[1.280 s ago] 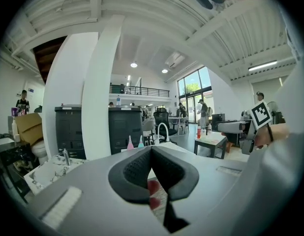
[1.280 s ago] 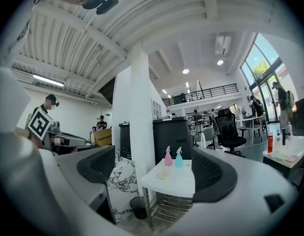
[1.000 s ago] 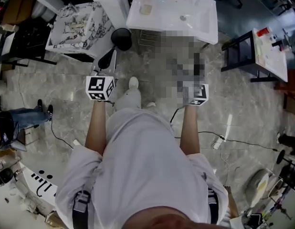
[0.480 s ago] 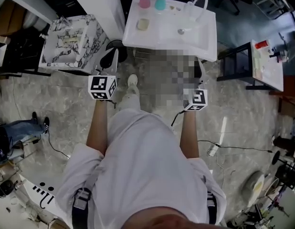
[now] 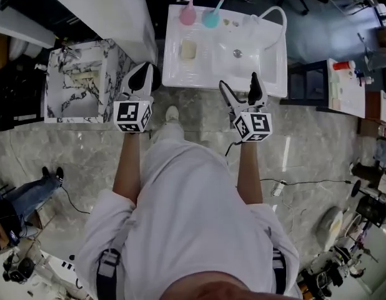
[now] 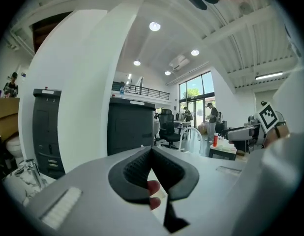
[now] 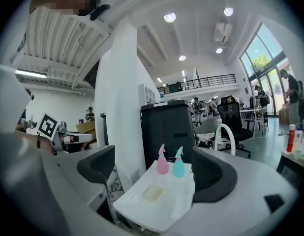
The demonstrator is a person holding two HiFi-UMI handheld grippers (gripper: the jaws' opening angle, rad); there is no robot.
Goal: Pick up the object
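Observation:
A white washbasin (image 5: 268, 67) stands ahead. On its left deck are a pink spray bottle (image 5: 188, 14), a teal spray bottle (image 5: 210, 17) and a pale yellow soap bar (image 5: 188, 49). My right gripper (image 5: 240, 91) hovers open at the basin's front edge. In the right gripper view this gripper (image 7: 154, 173) frames the pink bottle (image 7: 162, 163), teal bottle (image 7: 178, 165) and soap (image 7: 153, 193), all still some way off. My left gripper (image 5: 145, 66) is shut and empty, left of the basin. Its pads (image 6: 137, 171) meet in the left gripper view.
A marble-patterned open cabinet (image 5: 52, 86) stands left of the basin, beside a white pillar (image 5: 99, 5). A white arched faucet (image 5: 275, 14) rises at the basin's back right. A dark side table (image 5: 352, 83) with a red-capped bottle (image 5: 345, 65) is at right. A cable (image 5: 305, 183) lies on the floor.
The person has stepped forward, so the basin is nearer. Both grippers have advanced to its front edge, and the right gripper's open jaws have come into clear sight.

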